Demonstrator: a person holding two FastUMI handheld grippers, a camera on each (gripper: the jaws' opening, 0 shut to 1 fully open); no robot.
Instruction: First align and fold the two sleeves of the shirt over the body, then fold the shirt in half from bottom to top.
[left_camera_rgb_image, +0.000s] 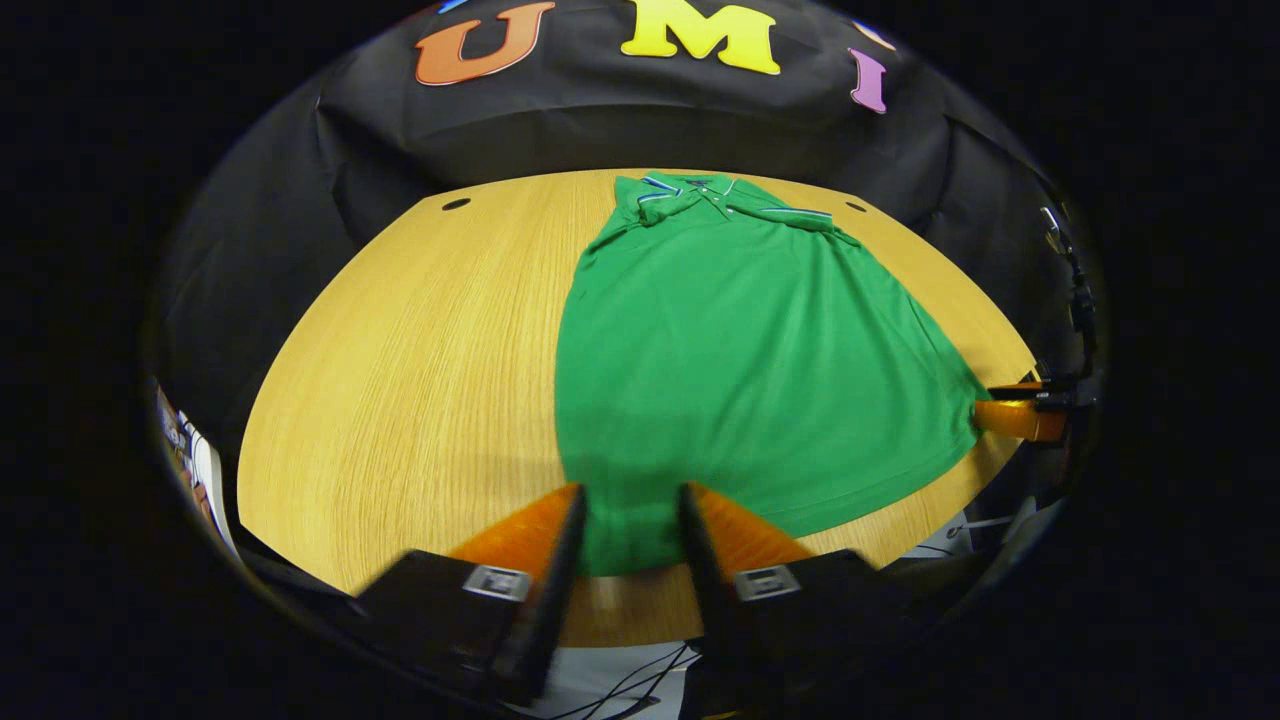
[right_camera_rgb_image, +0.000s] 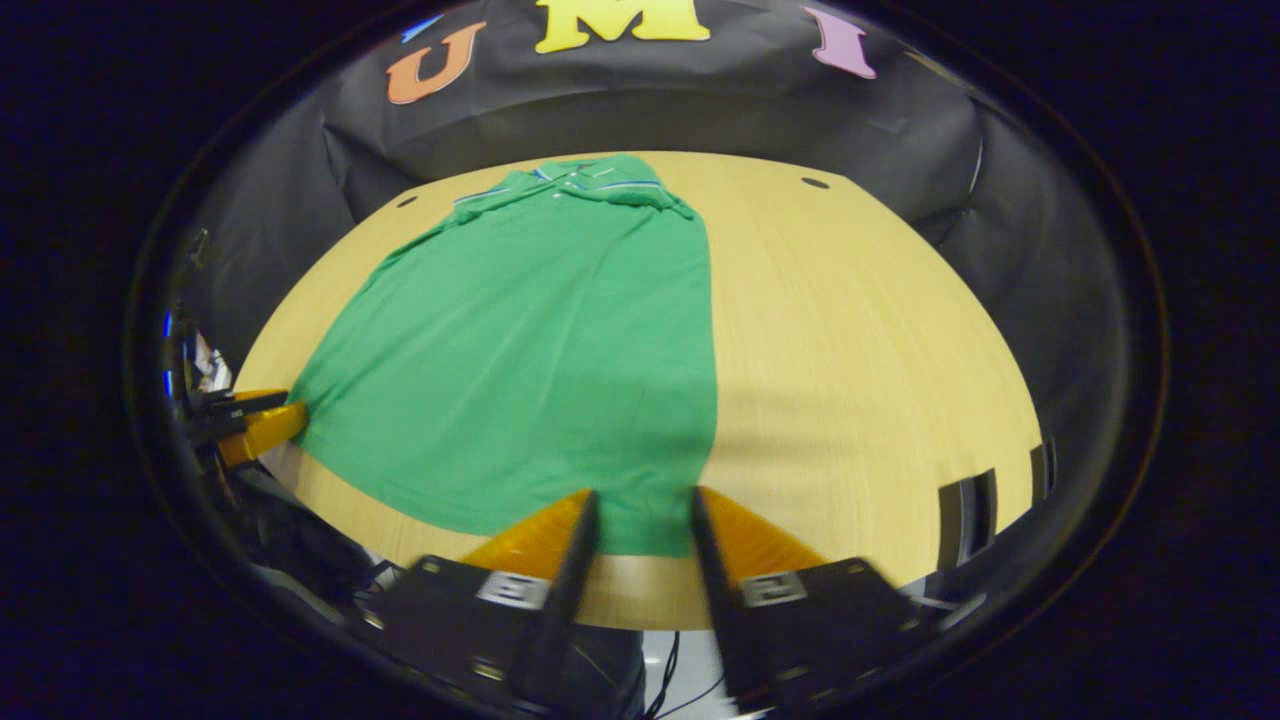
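Note:
A green polo shirt (left_camera_rgb_image: 740, 360) lies flat on the wooden table (left_camera_rgb_image: 400, 380), collar (left_camera_rgb_image: 700, 190) at the far side, both sleeves folded in near the collar. My left gripper (left_camera_rgb_image: 632, 495) stands open at the near left hem corner, with the cloth lying between its fingers. In the right gripper view the shirt (right_camera_rgb_image: 540, 340) spreads to the left, and my right gripper (right_camera_rgb_image: 645, 495) is open over the near right hem corner. Each view also shows the other gripper at the opposite hem corner: the right gripper (left_camera_rgb_image: 1020, 415) and the left gripper (right_camera_rgb_image: 255, 430).
The table's near edge (left_camera_rgb_image: 620, 625) runs just under my fingers, with cables on the floor below. Two small dark holes (left_camera_rgb_image: 456, 203) sit at the table's far corners. Bare wood (right_camera_rgb_image: 880, 380) stretches to the right of the shirt.

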